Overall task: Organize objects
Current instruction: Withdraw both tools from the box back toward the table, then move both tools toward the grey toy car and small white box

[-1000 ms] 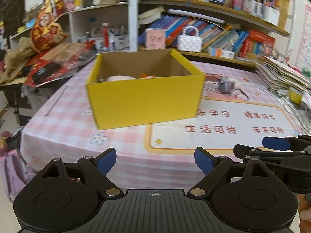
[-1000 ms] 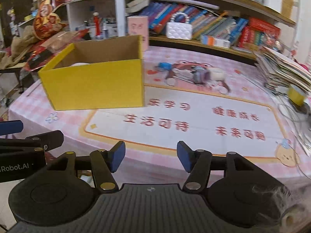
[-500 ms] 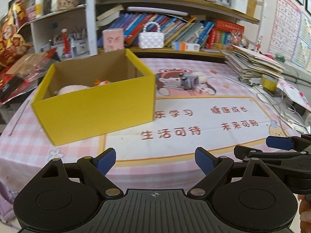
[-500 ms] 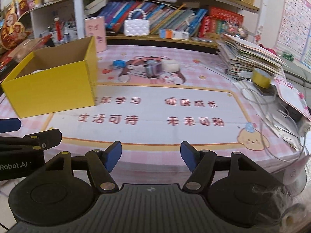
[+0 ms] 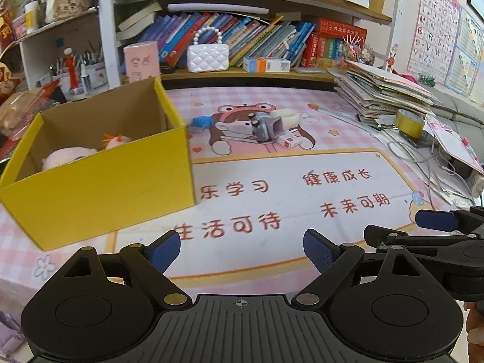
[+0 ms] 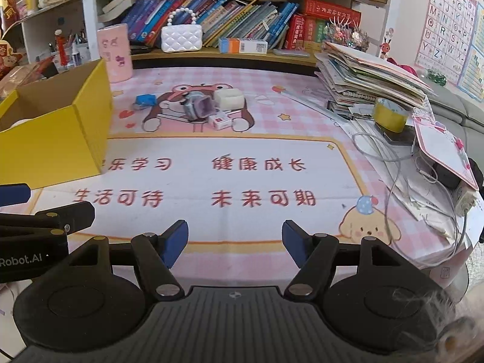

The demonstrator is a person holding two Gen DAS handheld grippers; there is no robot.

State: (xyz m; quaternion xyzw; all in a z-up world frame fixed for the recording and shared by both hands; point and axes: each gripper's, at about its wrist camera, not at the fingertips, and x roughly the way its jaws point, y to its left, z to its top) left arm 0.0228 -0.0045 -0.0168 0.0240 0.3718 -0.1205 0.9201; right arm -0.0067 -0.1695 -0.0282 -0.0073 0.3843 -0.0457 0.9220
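An open yellow cardboard box (image 5: 99,181) stands on the left of the pink mat, with a pink plush toy (image 5: 69,157) inside. Beyond the mat's middle lie a grey toy camera (image 5: 266,127), a white block (image 5: 286,115), a small white-and-red box (image 5: 290,142) and a small blue object (image 5: 201,121). My left gripper (image 5: 241,249) hovers open over the near table edge, nothing between its fingers. My right gripper (image 6: 235,243) is beside it on the right, open and empty too. In the right wrist view the box (image 6: 54,139) is far left and the toy camera (image 6: 198,109) straight ahead.
A tall stack of papers and books (image 5: 384,90) fills the right side, with a yellow tape roll (image 6: 390,116) and loose cables (image 6: 393,157) in front. A pink cup (image 6: 116,56) stands behind the box. Bookshelves with a white handbag (image 5: 208,57) line the back.
Both grippers have swung to the right along the near table edge, so the yellow box has slid to the left in both views. The right gripper's jaws have spread wider.
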